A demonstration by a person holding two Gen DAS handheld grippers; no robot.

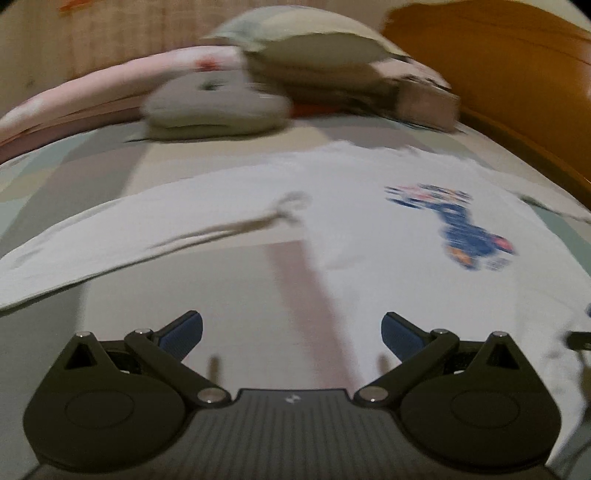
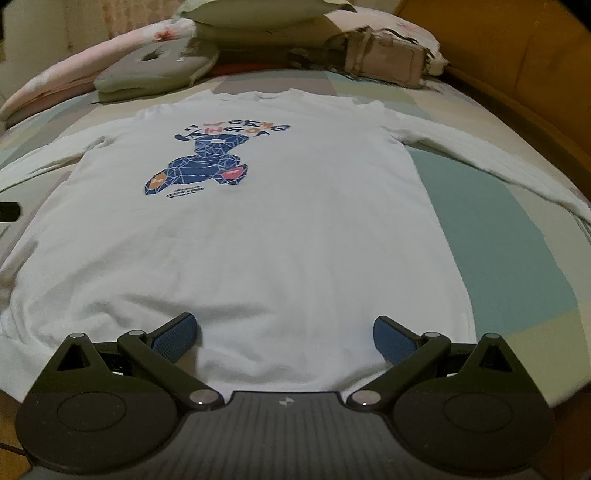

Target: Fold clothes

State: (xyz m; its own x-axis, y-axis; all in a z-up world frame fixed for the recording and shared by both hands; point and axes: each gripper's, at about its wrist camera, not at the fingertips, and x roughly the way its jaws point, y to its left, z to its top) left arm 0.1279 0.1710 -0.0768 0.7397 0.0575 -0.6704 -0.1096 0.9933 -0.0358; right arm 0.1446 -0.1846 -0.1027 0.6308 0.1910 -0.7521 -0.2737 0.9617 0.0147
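Observation:
A white long-sleeved shirt (image 2: 280, 229) with a blue bear print (image 2: 207, 162) lies flat and face up on the bed, collar at the far end, both sleeves spread outward. My right gripper (image 2: 284, 338) stands open over the shirt's near hem with nothing between its fingers. In the blurred left wrist view the same shirt (image 1: 369, 229) reaches across, its left sleeve (image 1: 122, 236) running to the left edge. My left gripper (image 1: 291, 332) is open above the bedsheet, left of the shirt's body, holding nothing. A dark tip of the right gripper shows at the right edge.
The bedsheet (image 2: 491, 229) has pastel colour blocks. Pillows (image 2: 258, 14), a grey ring cushion (image 2: 155, 66) and a folded pink blanket (image 2: 55, 81) are stacked at the head. A wooden bed frame (image 2: 524, 66) runs along the right side.

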